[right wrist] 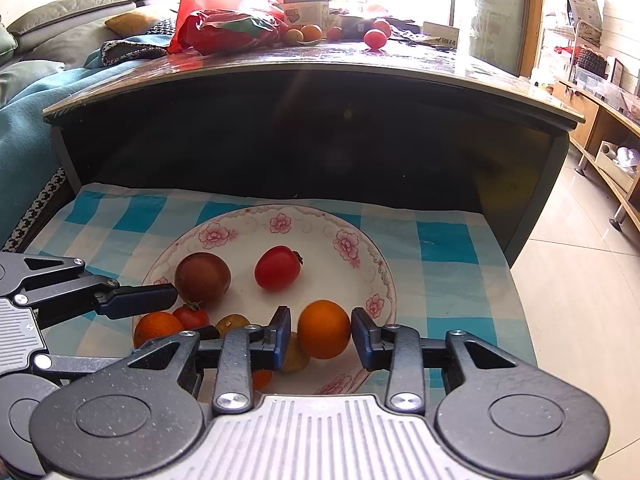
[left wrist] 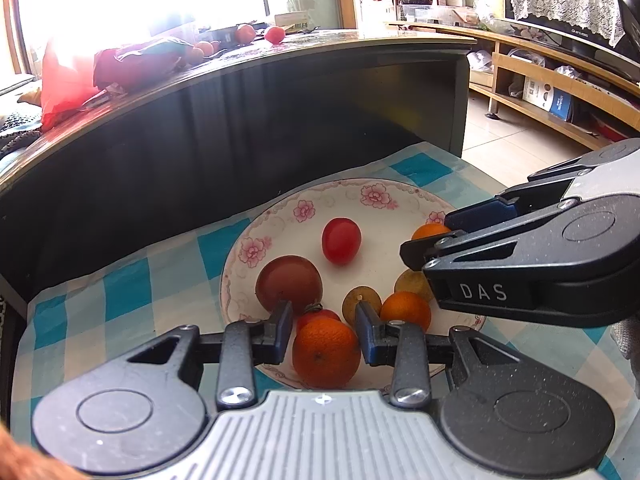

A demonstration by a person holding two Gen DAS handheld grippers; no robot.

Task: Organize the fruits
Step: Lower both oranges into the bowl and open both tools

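Observation:
A white floral plate (left wrist: 256, 248) (right wrist: 360, 252) on a blue checked cloth holds several fruits. My left gripper (left wrist: 323, 332) brackets an orange (left wrist: 326, 352), its pads just touching or nearly touching the sides. My right gripper (right wrist: 320, 330) brackets another orange (right wrist: 323, 328) (left wrist: 426, 231) over the plate's right side, with a small gap at the left pad. A red tomato (left wrist: 341, 240) (right wrist: 278, 267), a dark brown round fruit (left wrist: 289, 283) (right wrist: 203, 277), a small tomato (right wrist: 191, 316), two yellowish fruits (left wrist: 362, 300) and another orange (left wrist: 406, 310) lie on the plate.
A dark coffee table (right wrist: 320, 92) rises just behind the cloth, with red bags (right wrist: 224, 20), a box and more fruits (right wrist: 375, 38) on top. A sofa with teal blanket (right wrist: 24, 120) is left. A wooden TV stand (left wrist: 552, 92) and tiled floor are right.

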